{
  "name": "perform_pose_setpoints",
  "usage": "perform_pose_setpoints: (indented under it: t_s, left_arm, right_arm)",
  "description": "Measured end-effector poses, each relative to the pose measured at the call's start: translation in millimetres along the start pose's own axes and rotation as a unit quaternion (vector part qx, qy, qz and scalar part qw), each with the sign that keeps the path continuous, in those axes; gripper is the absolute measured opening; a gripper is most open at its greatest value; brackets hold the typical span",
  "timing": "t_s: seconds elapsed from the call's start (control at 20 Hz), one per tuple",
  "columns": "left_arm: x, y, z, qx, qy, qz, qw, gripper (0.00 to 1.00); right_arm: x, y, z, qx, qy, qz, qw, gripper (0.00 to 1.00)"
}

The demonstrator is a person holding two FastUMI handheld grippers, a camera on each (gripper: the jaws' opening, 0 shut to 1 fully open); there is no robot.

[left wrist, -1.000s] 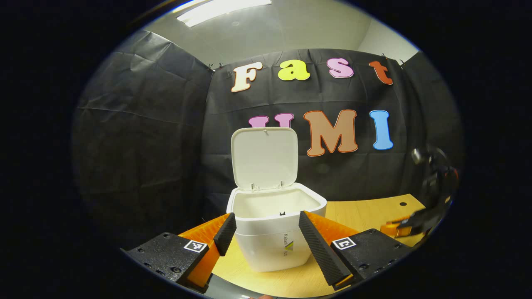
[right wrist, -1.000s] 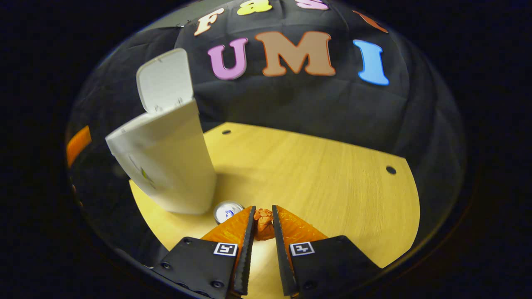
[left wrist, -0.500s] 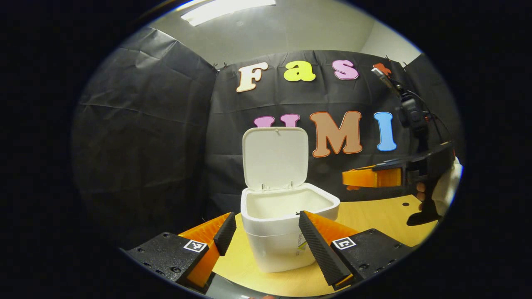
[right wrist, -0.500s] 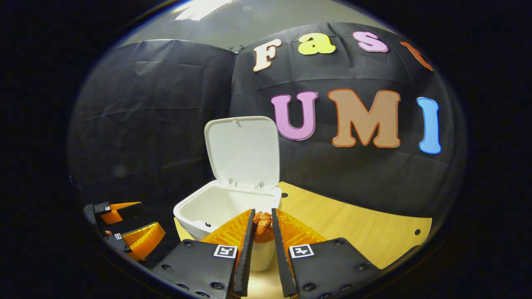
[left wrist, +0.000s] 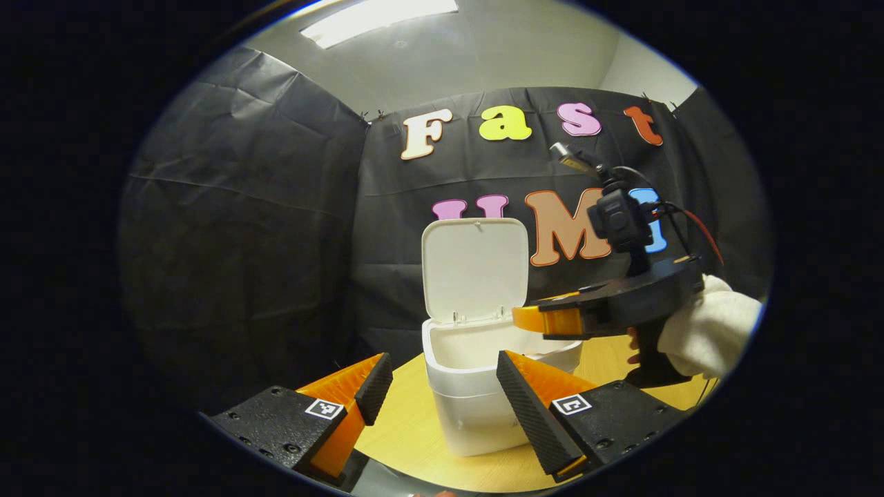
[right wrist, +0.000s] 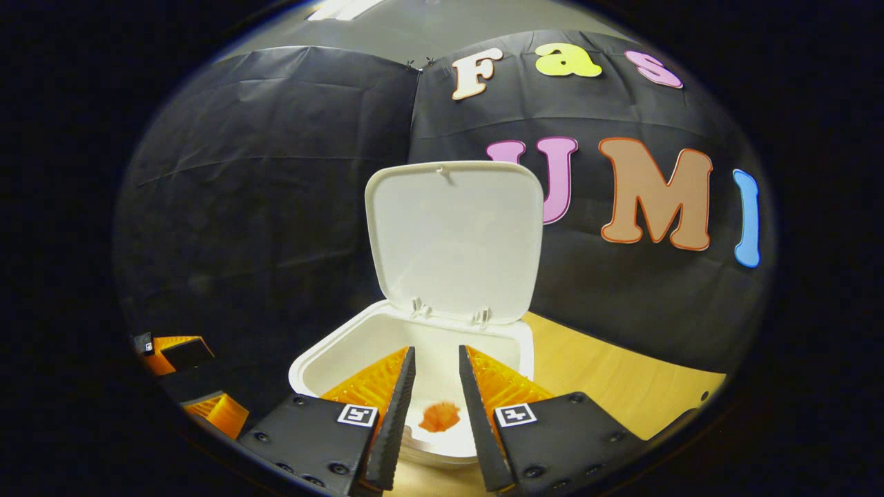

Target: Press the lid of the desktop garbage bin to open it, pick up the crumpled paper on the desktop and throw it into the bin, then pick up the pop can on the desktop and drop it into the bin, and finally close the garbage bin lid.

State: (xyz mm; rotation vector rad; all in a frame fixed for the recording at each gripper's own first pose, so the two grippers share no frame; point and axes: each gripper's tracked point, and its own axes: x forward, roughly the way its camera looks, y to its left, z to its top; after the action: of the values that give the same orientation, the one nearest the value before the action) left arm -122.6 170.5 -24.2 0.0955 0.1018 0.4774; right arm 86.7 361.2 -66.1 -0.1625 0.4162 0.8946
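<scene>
Half a second ago our right gripper (right wrist: 436, 359) was clamped on the crumpled paper (right wrist: 440, 417) above the garbage bin (right wrist: 324, 359); now its fingers stand a little apart with nothing between them, and the orange wad shows below the gap, inside the white bin — whether it has landed or is mid-fall we cannot tell. From the left gripper view we see that same right gripper (left wrist: 525, 319) reaching out level over the bin's (left wrist: 469, 414) open mouth, held by a hand in a pale sleeve (left wrist: 711, 331). A second ago it was low over the desktop (right wrist: 608, 386) beside the can; since then it has risen and swung across to the bin.

We judge the paper step as good as done, which leaves the pop can and then the lid (right wrist: 456, 241), standing upright on its hinge against the booth wall.

Our left gripper (left wrist: 442, 383) hovers in front of the bin, fingers wide apart and empty, and has barely shifted.

The pop can lies outside both views at this moment, so we cannot say how it sits. The bin's floor is hidden in the left gripper view by its front wall, and in the right gripper view our own fingers cut off much of the interior.
</scene>
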Motion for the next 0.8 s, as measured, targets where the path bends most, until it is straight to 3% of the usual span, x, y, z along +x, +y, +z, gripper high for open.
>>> perform_pose_setpoints:
  t_s: [0.25,0.55,0.65,0.8]
  left_arm:
    - [2,-34,6,0.006,-0.007,-0.044,0.999,0.93]
    - [2,-113,7,-0.005,-0.009,-0.147,0.989,0.94]
    - [3,-144,2,-0.003,-0.009,-0.189,0.982,0.94]
    - [6,-187,-19,0.015,-0.002,-0.246,0.969,0.94]
  right_arm:
    - [-11,-22,12,0.003,-0.017,-0.030,0.999,0.98]
    - [-80,-114,18,0.046,-0.057,-0.135,0.988,0.97]
    - [-112,-150,11,0.058,-0.063,-0.186,0.979,1.00]
    - [-166,-190,-11,0.080,-0.061,-0.259,0.961,0.97]
